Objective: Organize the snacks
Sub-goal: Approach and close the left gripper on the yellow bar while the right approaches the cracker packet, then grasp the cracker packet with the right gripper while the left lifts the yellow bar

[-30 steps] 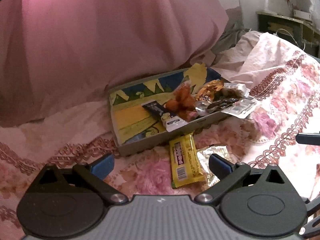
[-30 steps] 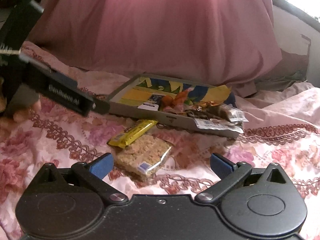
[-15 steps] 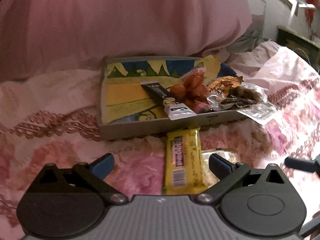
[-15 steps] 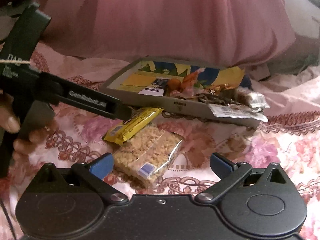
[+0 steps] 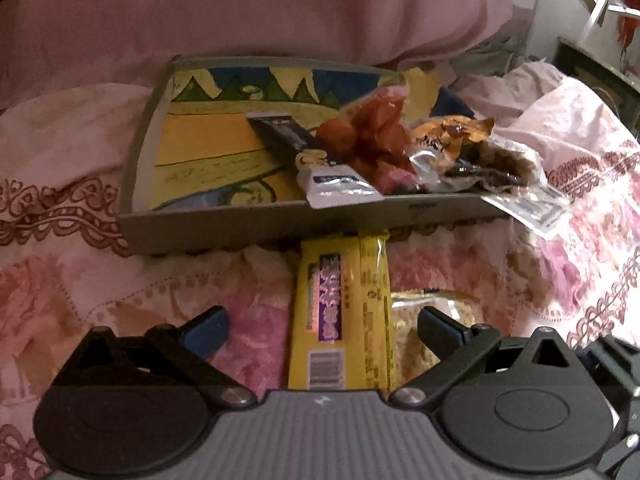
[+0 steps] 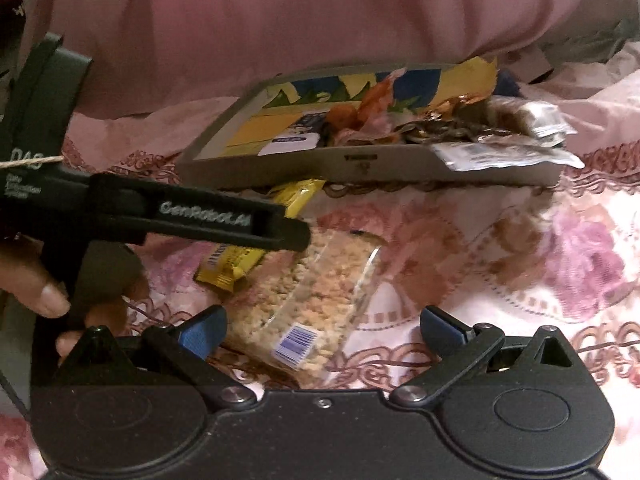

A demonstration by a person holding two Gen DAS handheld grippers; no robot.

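A grey tray with a painted bottom lies on the flowered bedspread, several wrapped snacks piled at its right end. In front of it lies a yellow candy bar, between the open fingers of my left gripper. Beside the bar, on its right, sits a clear pack of rice crispy bar. In the right wrist view that clear pack lies between the open fingers of my right gripper, the yellow bar half hidden behind the left gripper's body. The tray sits beyond.
A big pink pillow rises right behind the tray. A person's hand holds the left gripper's handle at the left edge of the right wrist view. Furniture and a window stand at the far right.
Both grippers have come closer and lower over the two loose snacks. The yellow bar now lies between the left fingers, and the clear pack between the right fingers.
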